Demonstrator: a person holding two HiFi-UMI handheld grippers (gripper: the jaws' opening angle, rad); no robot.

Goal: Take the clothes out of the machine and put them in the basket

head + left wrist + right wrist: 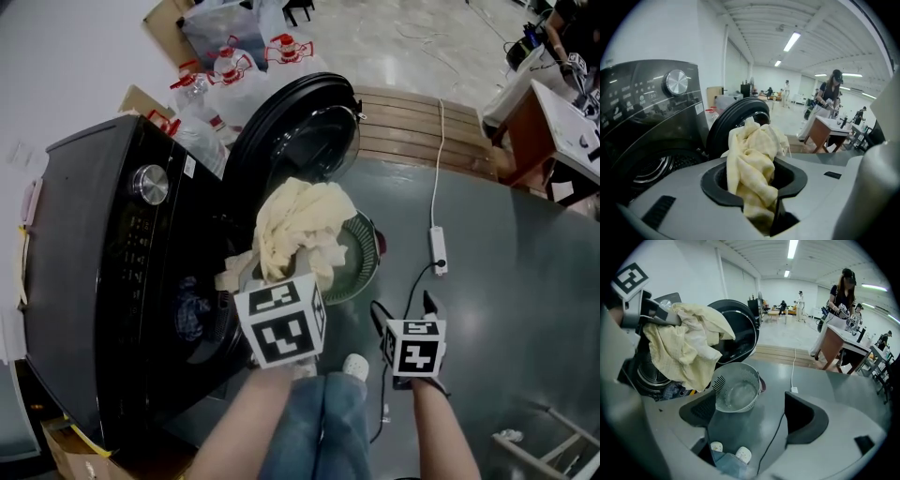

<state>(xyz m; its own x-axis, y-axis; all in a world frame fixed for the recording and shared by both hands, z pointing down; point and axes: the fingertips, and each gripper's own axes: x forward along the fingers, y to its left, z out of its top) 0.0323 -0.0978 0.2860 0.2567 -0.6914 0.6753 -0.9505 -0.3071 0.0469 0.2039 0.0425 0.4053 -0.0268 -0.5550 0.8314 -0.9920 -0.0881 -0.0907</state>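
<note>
From the head view we count one black front-loading washing machine (103, 281) with its round door (300, 131) swung open, one pale round perforated plastic basket (361, 267) on the grey floor (506, 300) just beside it, and two tools. The left tool (277, 281) pinches one pale yellow crumpled cloth (300, 225), which is held in the air between the machine's opening and the basket and overlaps the basket's near rim. One dark garment (192, 309) lies in the drum.

In the left gripper view, the cloth is clamped between the jaws. Its long axis runs out along them towards the door.

In the right gripper view, the right tool (750, 416) has its jaws spread and holds nothing. We see the cloth hanging lengthwise, above and to the left of the empty, upright basket. Two white shoes (743, 454) show below.
</note>
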